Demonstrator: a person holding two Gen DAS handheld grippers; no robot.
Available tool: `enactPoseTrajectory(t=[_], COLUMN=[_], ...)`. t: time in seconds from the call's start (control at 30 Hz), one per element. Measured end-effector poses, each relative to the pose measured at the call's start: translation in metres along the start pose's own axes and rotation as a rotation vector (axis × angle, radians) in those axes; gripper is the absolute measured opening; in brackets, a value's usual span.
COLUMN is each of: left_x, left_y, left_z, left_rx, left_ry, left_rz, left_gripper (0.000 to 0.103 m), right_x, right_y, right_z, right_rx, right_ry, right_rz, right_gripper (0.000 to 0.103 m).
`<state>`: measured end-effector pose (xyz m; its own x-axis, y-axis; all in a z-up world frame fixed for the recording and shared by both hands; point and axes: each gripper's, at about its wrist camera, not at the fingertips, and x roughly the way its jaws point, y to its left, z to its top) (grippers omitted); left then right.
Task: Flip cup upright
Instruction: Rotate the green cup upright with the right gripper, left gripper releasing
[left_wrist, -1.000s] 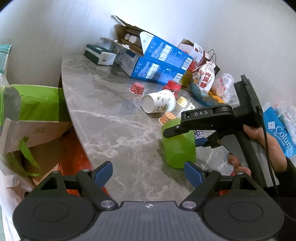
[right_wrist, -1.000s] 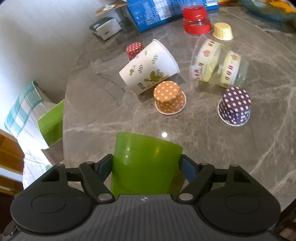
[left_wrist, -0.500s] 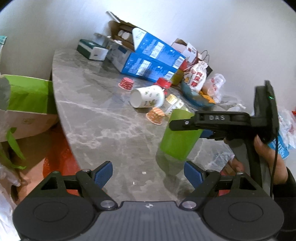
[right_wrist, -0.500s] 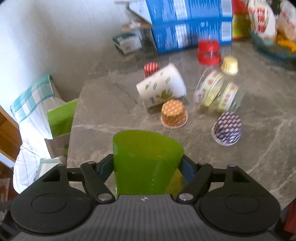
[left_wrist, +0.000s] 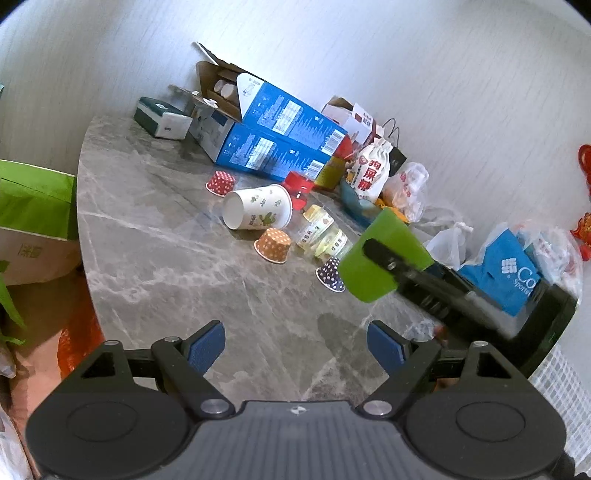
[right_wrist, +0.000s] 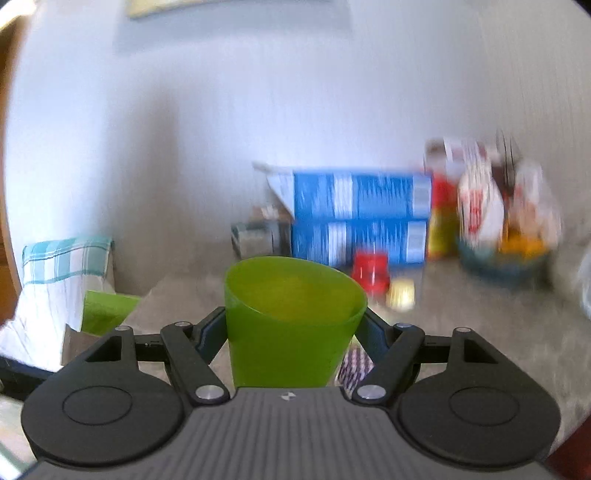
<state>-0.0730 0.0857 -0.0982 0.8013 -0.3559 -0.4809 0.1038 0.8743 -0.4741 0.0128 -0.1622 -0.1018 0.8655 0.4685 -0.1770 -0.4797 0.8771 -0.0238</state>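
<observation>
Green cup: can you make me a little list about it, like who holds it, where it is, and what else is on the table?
held thing: green plastic cup
holder: right gripper, shut on its sides
cup position: lifted off the grey marble table, tilted
left gripper: open, holding nothing
lying on its side: white paper cup with leaf print
upside down nearby: orange dotted cupcake liner
at the back: blue cardboard boxes
right wrist view: blurred

The green cup (left_wrist: 380, 266) looks like smooth translucent plastic, the table (left_wrist: 166, 266) polished grey marble, the fingers (left_wrist: 205, 345) matt black plastic with blue pads.
</observation>
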Motion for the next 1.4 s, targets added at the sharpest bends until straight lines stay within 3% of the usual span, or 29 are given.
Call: enactPoseTrajectory(t=[0.2,0.43,0.83,1.07,1.33,1.4], left_x=[0.002,0.009,0.012,0.009,0.004,0.003], left_y=[-0.005,-0.007,-0.005,-0.005,-0.003,-0.003], left_z=[-0.005,-0.007,-0.009,-0.009,-0.012,-0.012], left_rx=[-0.003,-0.002,-0.019,-0.025,-0.036,-0.037], left_ry=[-0.001,0.018,0.03,0.019,0.014,0.008], left_rz=[0.019,0.031,0.025,0.028,0.022,0.023], left_gripper=[0.087,0.087,0.087,0.087,0.087,0.087], right_x=[0.014,0.025,0.028,0.027,0.036,0.035], right_y=[0.012,0.003,0.017,0.019,0.023,0.023], right_z=[-0.026,-0.034,-0.038,-0.037,-0.038,-0.037], right_rx=[-0.102,-0.021,-0.063,-0.041,0.026,0.041], right_ry=[0.003,0.05,0.065,0.07,0.163,0.153], right_rz=[0.021,0.019,0.026,0.043,0.093,0.09], right_gripper=[0.074,0.075,0.075,0.097,0.1,0.1])
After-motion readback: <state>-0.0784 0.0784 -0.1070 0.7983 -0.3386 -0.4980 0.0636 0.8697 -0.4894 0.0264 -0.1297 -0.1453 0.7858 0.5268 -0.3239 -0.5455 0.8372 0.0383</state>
